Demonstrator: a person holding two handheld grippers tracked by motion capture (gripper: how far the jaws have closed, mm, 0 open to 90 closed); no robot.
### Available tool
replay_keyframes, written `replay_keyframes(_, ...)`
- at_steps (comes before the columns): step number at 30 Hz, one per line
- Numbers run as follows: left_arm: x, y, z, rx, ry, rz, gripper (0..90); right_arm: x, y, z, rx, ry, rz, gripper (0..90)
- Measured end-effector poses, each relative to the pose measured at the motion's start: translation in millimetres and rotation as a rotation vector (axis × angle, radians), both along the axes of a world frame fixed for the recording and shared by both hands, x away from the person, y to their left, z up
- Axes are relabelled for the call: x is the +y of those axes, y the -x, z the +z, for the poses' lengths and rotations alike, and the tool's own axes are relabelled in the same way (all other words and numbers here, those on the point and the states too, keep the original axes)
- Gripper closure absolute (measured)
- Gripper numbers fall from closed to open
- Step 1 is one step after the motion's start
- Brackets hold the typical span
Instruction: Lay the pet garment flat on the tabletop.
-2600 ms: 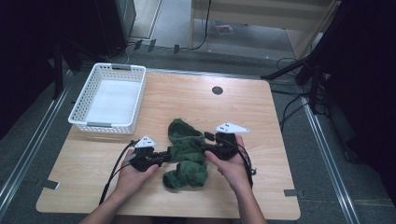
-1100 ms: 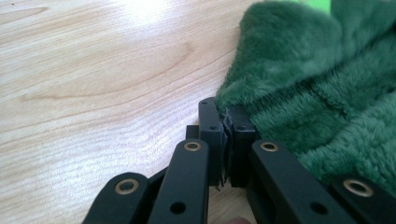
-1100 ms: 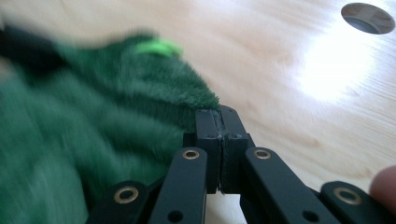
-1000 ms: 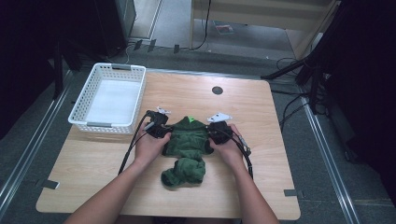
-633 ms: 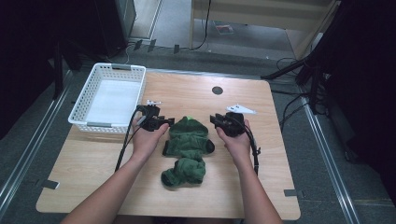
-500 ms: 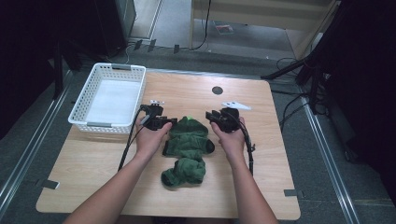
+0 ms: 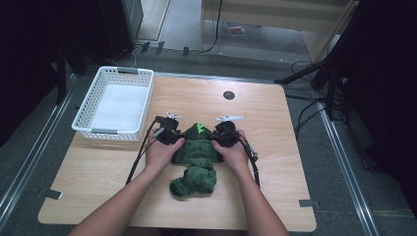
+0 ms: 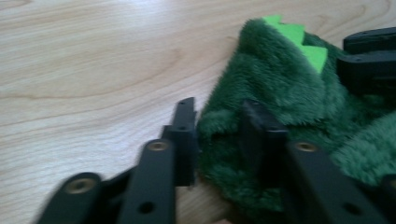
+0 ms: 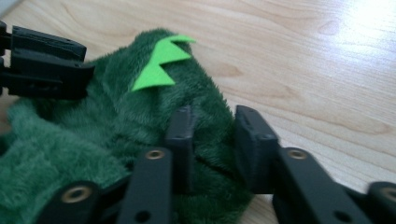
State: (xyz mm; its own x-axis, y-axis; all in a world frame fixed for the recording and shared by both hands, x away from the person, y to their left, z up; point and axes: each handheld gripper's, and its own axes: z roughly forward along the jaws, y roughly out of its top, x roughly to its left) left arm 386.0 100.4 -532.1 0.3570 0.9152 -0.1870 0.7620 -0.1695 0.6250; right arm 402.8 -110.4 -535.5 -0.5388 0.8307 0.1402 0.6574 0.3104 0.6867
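White basket [image 7: 114, 104] is sitting at the surface's [image 7: 295, 147] left edge, well apart from the work. Left gripper [image 7: 173, 139] is biting the left edge of the green plush garment [image 7: 196, 160] — jaws have just been closing, a fold of fleece pinched between them [image 8: 219, 135]. Garment is lying mid-surface, long axis running away from the person: lime spikes [image 7: 198, 129] at the far end, bunched lump at the near end. Right gripper [image 7: 220, 139] is mirroring it on the right edge, jaws just been closing too, fleece caught between them [image 9: 210, 140]. My read — both are gripping matching side points near the spiked end so the piece stays square and taut, probably for a fold or a flatten.
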Motion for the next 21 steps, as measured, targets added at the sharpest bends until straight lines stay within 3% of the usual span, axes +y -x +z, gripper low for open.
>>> replay_keyframes(1,-1.3,-0.2,-0.4,-0.002,-0.002,-0.003,76.8,0.9,0.9,-0.3,-0.008,0.015,0.005,78.5)
replay_keyframes(2,-1.6,-0.5,-0.3,0.002,0.000,-0.007,82.6,1.9,1.9,-0.2,-0.008,0.024,0.014,84.1)
replay_keyframes(5,-0.6,-2.6,2.3,-0.021,0.027,-0.006,89.2,5.2,4.9,4.1,-0.036,0.060,0.040,88.9)
replay_keyframes(6,0.0,-3.5,5.3,-0.037,0.028,-0.007,89.7,5.0,8.0,11.6,-0.116,0.068,0.038,89.4)
replay_keyframes(7,0.9,-6.6,13.1,-0.084,0.034,0.003,89.7,3.8,9.3,16.9,-0.150,0.048,0.022,89.5)
replay_keyframes(8,0.4,-8.7,16.9,-0.110,0.029,0.007,89.7,1.6,9.8,22.2,-0.185,0.029,0.007,89.5)
replay_keyframes(9,0.4,-8.7,16.9,-0.110,0.029,0.007,89.6,-0.9,9.8,26.8,-0.214,0.012,-0.014,89.5)
replay_keyframes(10,-1.3,-13.8,21.4,-0.151,0.021,0.003,89.2,-3.0,9.3,29.8,-0.229,0.002,-0.036,89.4)
replay_keyframes(12,-3.2,-17.0,20.6,-0.151,0.014,0.000,81.1,-4.3,5.5,28.0,-0.210,0.008,-0.056,87.7)
replay_keyframes(14,-5.1,-24.2,12.9,-0.115,-0.020,0.026,60.3,-4.9,-0.1,18.5,-0.107,0.015,-0.023,74.7)
replay_keyframes(15,-5.1,-24.2,12.9,-0.115,-0.020,0.026,53.4,-4.9,-0.1,18.5,-0.107,0.015,-0.023,74.7)
replay_keyframes(16,-2.7,-23.4,12.7,-0.108,-0.002,0.031,53.4,-5.9,0.6,15.5,-0.102,0.033,-0.026,66.9)
replay_keyframes(17,2.7,-16.6,14.7,-0.118,0.042,0.041,45.0,-13.1,5.2,15.8,-0.114,0.015,-0.059,59.5)
replay_keyframes(19,7.1,-6.4,17.7,-0.116,0.075,0.028,42.2,-25.4,14.0,23.4,-0.130,-0.057,-0.094,58.1)
replay_keyframes(20,7.1,-6.4,17.7,-0.116,0.075,0.028,41.9,-25.4,14.0,23.4,-0.130,-0.057,-0.094,58.1)
replay_keyframes(21,8.8,0.0,18.9,-0.120,0.087,0.021,41.8,-37.5,30.1,32.5,-0.158,-0.117,-0.108,58.0)
